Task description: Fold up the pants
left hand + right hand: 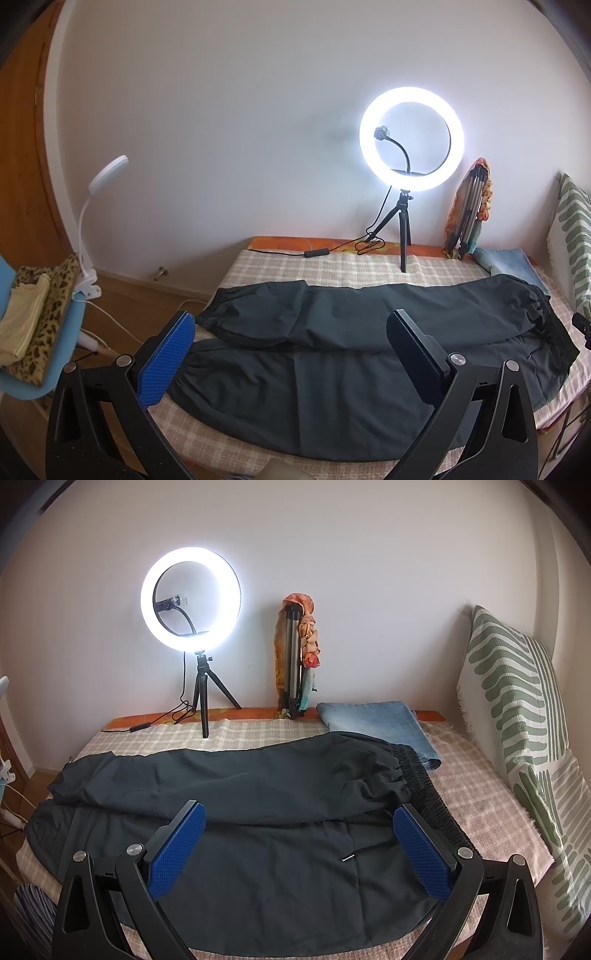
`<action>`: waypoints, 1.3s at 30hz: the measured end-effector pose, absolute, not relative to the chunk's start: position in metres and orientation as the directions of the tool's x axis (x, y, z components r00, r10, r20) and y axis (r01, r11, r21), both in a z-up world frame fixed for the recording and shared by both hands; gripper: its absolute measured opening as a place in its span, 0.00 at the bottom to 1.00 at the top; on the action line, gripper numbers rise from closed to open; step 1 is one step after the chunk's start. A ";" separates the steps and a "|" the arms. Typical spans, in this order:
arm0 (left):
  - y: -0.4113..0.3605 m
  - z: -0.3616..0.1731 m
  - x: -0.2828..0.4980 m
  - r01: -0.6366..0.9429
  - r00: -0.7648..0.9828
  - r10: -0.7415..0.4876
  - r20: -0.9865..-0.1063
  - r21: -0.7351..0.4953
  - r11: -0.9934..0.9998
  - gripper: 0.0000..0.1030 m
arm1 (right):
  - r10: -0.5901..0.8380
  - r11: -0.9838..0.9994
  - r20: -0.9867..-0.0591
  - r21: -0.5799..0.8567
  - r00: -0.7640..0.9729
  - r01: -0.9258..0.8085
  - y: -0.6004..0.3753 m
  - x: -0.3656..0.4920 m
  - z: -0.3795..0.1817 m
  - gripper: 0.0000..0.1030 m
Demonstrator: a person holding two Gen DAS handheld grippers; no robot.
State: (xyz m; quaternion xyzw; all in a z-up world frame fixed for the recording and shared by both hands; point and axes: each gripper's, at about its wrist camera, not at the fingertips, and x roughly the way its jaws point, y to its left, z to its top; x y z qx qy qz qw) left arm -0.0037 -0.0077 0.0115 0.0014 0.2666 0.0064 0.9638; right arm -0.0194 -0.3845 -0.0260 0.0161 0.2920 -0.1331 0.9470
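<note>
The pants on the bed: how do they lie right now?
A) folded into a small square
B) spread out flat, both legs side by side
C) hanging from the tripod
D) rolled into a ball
B: the pants lie spread on the bed, both legs stretched out side by side toward the left, with the waistband at the right.

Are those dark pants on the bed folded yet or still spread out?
Spread out. The dark pants lie full length across the bed, legs side by side, cuffs at one end, waistband at the other.
</note>
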 end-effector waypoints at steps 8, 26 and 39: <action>-0.007 0.011 -0.002 -0.011 0.856 0.012 -0.517 0.004 1.000 1.00 | -0.239 0.965 -0.559 -0.050 0.794 0.256 -0.384 -0.018 -0.026 1.00; -0.006 0.009 -0.003 -0.010 0.857 0.008 -0.516 -0.001 1.000 1.00 | -0.232 0.968 -0.561 -0.050 0.795 0.247 -0.381 -0.017 -0.026 1.00; -0.005 0.008 -0.003 -0.008 0.856 0.006 -0.517 -0.001 1.000 1.00 | -0.226 0.969 -0.565 -0.048 0.793 0.242 -0.379 -0.015 -0.028 1.00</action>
